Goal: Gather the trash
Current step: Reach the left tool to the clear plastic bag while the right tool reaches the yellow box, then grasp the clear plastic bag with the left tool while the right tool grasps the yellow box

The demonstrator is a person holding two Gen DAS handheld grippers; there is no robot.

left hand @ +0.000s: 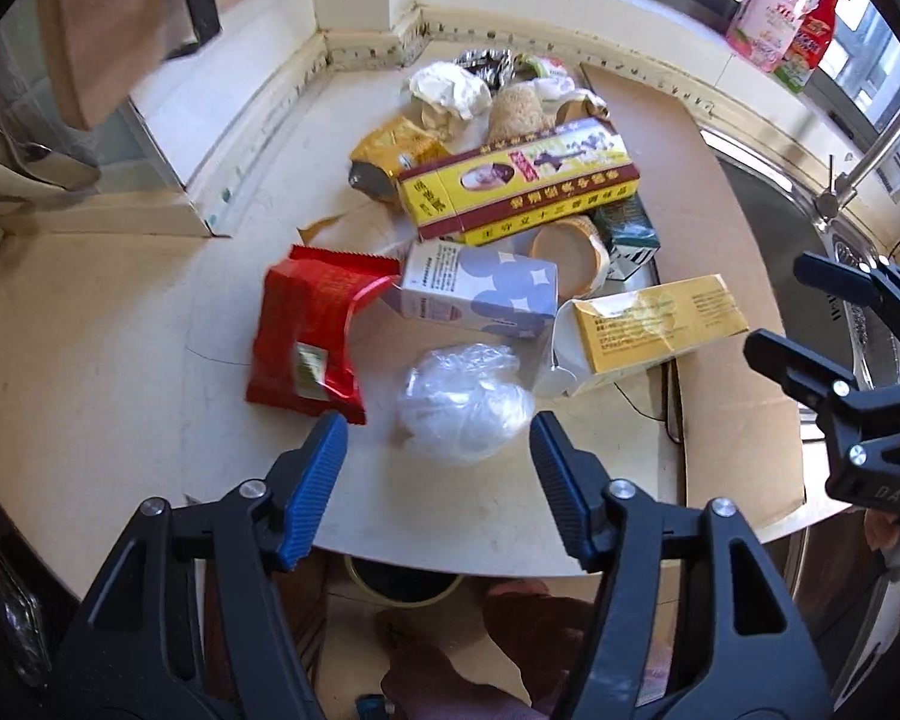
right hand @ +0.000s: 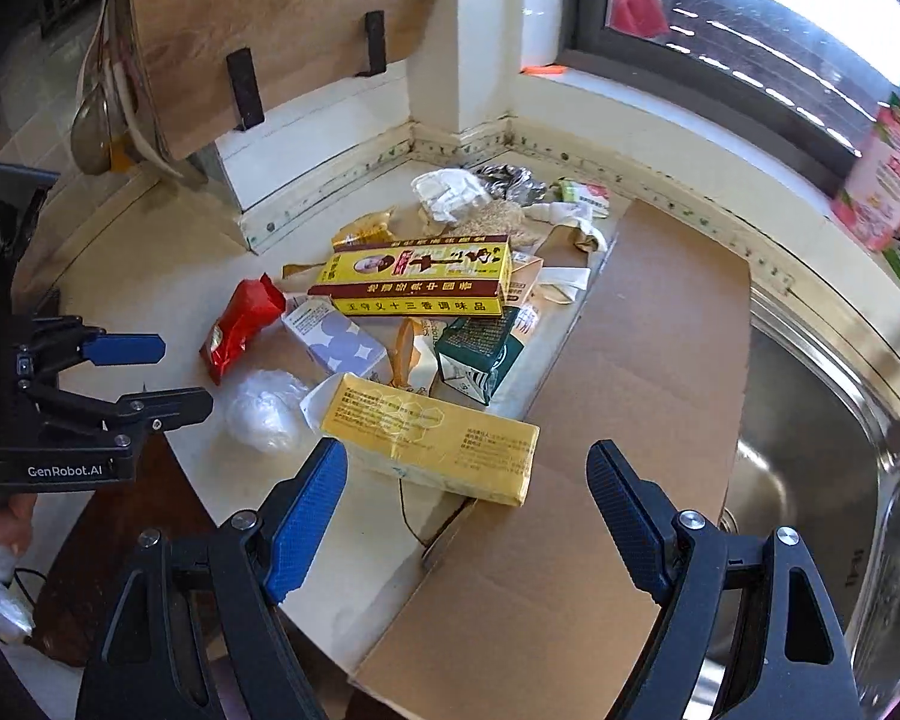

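Left gripper (left hand: pixel 438 438): jaws partly open, nothing held; the crumpled clear plastic bag (left hand: pixel 462 402) lies straight ahead, just beyond the tips and lined up with the gap.
Red foil packet (left hand: pixel 312 330): just left of the bag, on the desk (left hand: pixel 90 360).
Yellow carton (right hand: pixel 432 438): long axis running left to right, just ahead of the right gripper (right hand: pixel 468 468), whose jaws stand wide and empty.
Nearer hand: left for the bag, right for the carton, as I judge.
Surface: pale desk, cardboard sheet (right hand: pixel 648 360) to the right.
Room: steel sink (right hand: pixel 810 450) and window (right hand: pixel 780 30) far right.
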